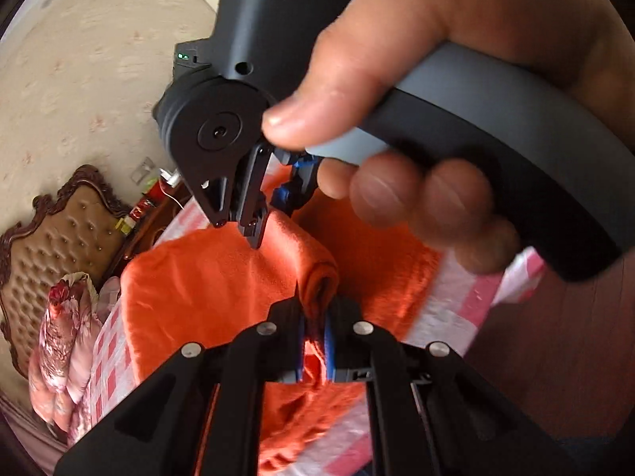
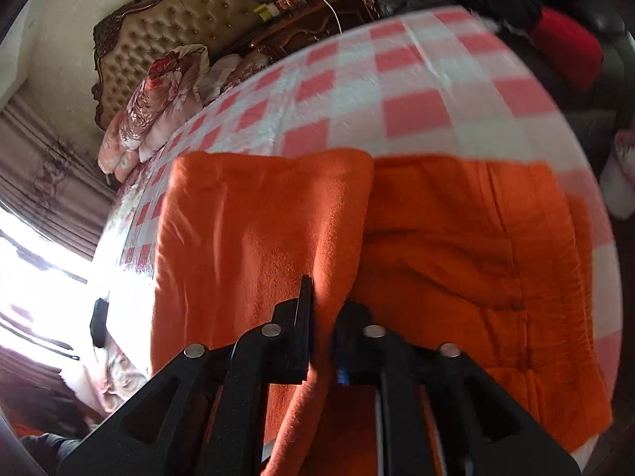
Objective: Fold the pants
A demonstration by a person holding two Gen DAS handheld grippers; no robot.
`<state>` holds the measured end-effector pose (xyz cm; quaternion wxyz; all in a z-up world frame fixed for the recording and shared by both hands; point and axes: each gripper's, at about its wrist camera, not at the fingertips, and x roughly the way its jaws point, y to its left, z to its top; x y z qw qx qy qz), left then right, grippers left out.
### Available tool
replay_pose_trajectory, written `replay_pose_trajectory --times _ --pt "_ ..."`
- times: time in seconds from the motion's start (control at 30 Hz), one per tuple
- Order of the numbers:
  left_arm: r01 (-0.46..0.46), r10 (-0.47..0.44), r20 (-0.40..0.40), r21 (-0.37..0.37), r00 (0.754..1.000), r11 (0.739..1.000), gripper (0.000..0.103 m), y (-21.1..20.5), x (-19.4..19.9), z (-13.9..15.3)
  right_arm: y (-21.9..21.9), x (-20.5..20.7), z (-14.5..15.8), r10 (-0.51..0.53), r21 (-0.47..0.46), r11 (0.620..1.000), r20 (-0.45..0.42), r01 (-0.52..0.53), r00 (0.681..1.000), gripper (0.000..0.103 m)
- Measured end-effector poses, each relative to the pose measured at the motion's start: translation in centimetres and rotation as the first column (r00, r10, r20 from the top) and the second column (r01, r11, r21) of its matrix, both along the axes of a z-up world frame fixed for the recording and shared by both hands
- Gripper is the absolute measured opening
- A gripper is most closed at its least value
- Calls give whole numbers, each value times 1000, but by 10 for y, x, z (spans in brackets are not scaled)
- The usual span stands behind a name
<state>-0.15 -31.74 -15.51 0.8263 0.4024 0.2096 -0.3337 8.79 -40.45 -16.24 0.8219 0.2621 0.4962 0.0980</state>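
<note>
Left gripper pinched tight on rolled edge of orange pants, lifted for folding over. Right gripper pinched on same fold edge, so cloth stays even. Rest of pants flat on checked bed cover. Padded headboard far behind.

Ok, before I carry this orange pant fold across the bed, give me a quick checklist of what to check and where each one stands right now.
1. Left gripper shut on the orange pants: ok, a bunched fold sits between its fingers.
2. Right gripper shut on the pants: ok, fabric is pinched between its fingers.
3. Both grips on the same lifted edge: ok, in the left wrist view the right gripper holds the fold further along.
4. Lower layer lying flat on the checkered bedspread: ok, though lightly wrinkled.
5. Landing edges aligned: cannot tell, near edge hidden.
6. Pillows out of the way: ok, they lie at the headboard.
</note>
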Motion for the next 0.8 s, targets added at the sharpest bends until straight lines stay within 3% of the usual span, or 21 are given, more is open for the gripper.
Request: replay_pose_trajectory --times 0.07,0.23,0.3,0.33,0.57,0.8 --pt "-2 2 7 24 1000 1000 7 -4 4 -5 -7 1 -8 8 65 998 25 -10 1000 19" --pt "1 -4 65 46 998 999 7 -12 1 -9 -8 14 -6 8 79 997 65 -13 998 24" --pt "3 -8 97 46 995 999 7 -13 -5 -4 -7 14 1 5 64 998 85 -10 996 17" --pt "10 -15 113 46 993 999 7 -16 -7 -2 -8 13 8 11 61 998 103 -17 995 6" --pt "91 -86 148 -24 985 996 7 -60 -31 32 -62 -10 49 -53 -2 999 173 54 983 6" --pt "110 -112 87 29 990 993 7 -100 -27 -7 -98 -9 5 -45 13 999 120 44 992 6"
